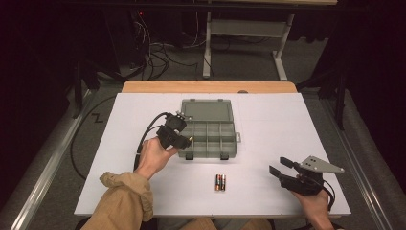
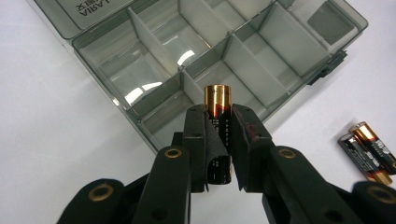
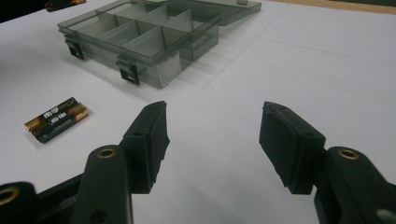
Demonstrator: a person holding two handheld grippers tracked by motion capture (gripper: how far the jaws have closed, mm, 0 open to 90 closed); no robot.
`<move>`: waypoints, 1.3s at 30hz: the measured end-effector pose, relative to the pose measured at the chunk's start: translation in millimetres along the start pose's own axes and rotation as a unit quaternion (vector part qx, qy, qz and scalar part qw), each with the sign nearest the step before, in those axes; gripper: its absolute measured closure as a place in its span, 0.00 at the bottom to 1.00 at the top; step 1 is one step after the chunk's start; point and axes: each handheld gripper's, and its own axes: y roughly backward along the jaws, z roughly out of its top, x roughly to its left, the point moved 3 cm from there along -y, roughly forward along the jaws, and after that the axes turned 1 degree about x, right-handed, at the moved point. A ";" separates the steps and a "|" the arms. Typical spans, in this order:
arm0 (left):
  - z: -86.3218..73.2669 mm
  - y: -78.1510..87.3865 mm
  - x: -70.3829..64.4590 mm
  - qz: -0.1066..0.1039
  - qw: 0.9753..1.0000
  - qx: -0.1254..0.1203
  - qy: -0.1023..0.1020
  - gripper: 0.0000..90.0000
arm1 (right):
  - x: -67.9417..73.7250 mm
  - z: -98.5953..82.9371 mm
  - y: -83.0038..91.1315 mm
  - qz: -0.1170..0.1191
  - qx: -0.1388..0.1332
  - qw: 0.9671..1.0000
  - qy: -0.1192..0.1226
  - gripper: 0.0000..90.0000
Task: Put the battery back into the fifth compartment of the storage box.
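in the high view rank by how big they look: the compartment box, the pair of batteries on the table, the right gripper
1. compartment box
2. right gripper, including its grey plate
3. pair of batteries, clearly smallest

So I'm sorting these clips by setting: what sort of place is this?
Probably a lab or workshop recording station, not a home. A white-topped table stands on a grey floor, with tangled cables and bare desk legs behind it in a dark room. The left gripper holds a battery over an organiser box.
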 end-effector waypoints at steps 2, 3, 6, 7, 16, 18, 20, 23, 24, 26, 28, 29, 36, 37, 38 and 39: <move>0.3 -1.5 2.3 0.005 1.000 0.002 0.004 0.85 | -0.2 -0.2 -0.1 0.000 0.001 1.000 0.000 0.48; 0.5 -2.1 3.4 0.002 1.000 0.003 0.006 0.85 | -0.3 -0.2 -0.1 0.000 0.002 1.000 0.000 0.48; 1.1 -4.2 4.4 0.003 1.000 0.006 0.009 0.85 | -0.3 0.0 -0.1 -0.001 0.001 1.000 0.000 0.48; 1.3 -4.9 4.6 0.003 1.000 0.007 0.009 0.85 | -0.3 0.0 -0.1 -0.001 0.002 1.000 0.000 0.49; 2.7 -15.5 9.3 0.021 0.999 0.021 0.011 0.85 | -0.4 -0.1 -0.2 -0.001 0.003 1.000 0.000 0.49; 3.1 -17.6 10.6 0.026 0.999 0.024 0.013 0.85 | -0.1 -0.1 -0.4 -0.001 0.002 1.000 0.001 0.49; 3.3 -19.8 12.2 0.027 0.999 0.026 0.016 0.85 | -0.1 -0.2 -0.6 -0.001 0.003 1.000 0.002 0.49; 3.6 -22.6 13.6 0.026 0.999 0.030 0.019 0.85 | -0.1 -0.4 -0.5 -0.001 0.004 1.000 0.002 0.49; 3.7 -23.4 13.6 0.027 0.999 0.031 0.019 0.85 | 0.0 -0.3 -0.6 -0.001 0.004 1.000 0.002 0.49; 3.9 -24.8 13.3 0.026 0.999 0.033 0.018 0.85 | 0.2 -0.3 -0.9 0.000 0.004 1.000 0.002 0.49; 4.0 -26.0 12.9 0.026 0.999 0.035 0.019 0.85 | 0.3 -0.4 -1.1 0.000 0.005 1.000 0.003 0.49; 4.1 -27.0 13.0 0.026 0.999 0.036 0.019 0.84 | 0.4 -0.4 -1.0 0.000 0.005 1.000 0.003 0.49; 4.6 -34.1 11.7 0.028 0.998 0.047 0.016 0.84 | 0.5 -0.5 -1.2 -0.002 0.006 1.000 0.006 0.49; 4.6 -35.0 11.6 0.028 0.998 0.049 0.016 0.84 | 0.8 -0.5 -1.2 -0.002 0.007 1.000 0.007 0.49; 4.7 -35.9 11.5 0.029 0.998 0.050 0.015 0.84 | 1.1 -0.5 -1.3 -0.002 0.007 1.000 0.008 0.49; 4.7 -36.7 11.2 0.029 0.998 0.051 0.015 0.84 | 1.2 -0.6 -1.3 -0.001 0.007 1.000 0.008 0.49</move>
